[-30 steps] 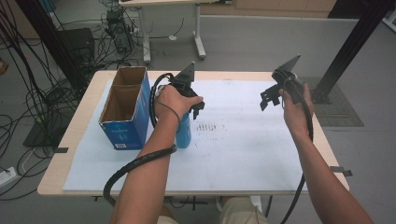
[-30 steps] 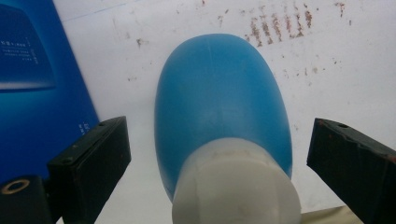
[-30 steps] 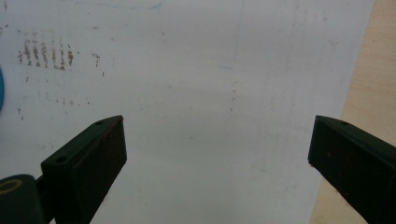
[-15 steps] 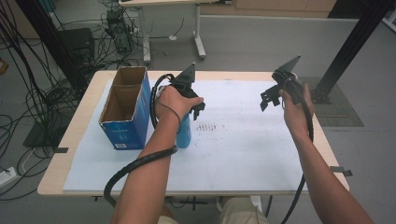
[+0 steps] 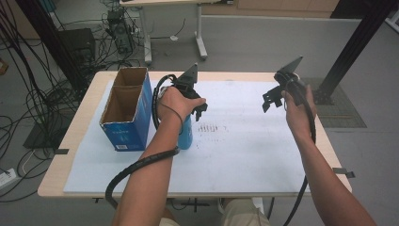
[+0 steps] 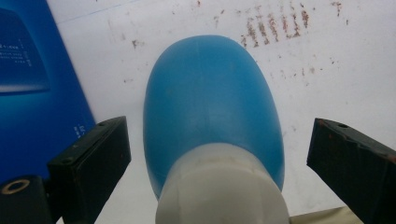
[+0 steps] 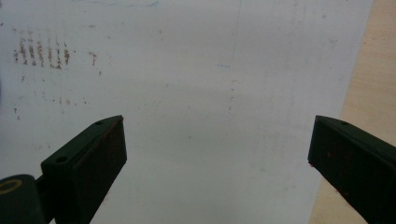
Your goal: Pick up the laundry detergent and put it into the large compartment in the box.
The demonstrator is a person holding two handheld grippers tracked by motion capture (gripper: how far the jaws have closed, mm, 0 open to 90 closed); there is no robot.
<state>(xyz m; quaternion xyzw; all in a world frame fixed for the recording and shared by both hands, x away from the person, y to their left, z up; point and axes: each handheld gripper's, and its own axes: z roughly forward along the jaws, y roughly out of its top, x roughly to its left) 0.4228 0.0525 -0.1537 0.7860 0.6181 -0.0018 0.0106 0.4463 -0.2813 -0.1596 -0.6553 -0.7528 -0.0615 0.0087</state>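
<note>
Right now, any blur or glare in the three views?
High view: sharp, even light, no glare on the white sheet. Left gripper view: blue bottle and white cap soft, too close. Right gripper view: dim, grainy, sheet greyish.

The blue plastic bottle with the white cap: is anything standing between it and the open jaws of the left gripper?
Nothing visible does. In the left gripper view the blue plastic bottle with its white cap sits directly between the left gripper's wide-open jaws, with bare white table sheet showing on each side. The blue cardboard box stands beside, not between.
</note>
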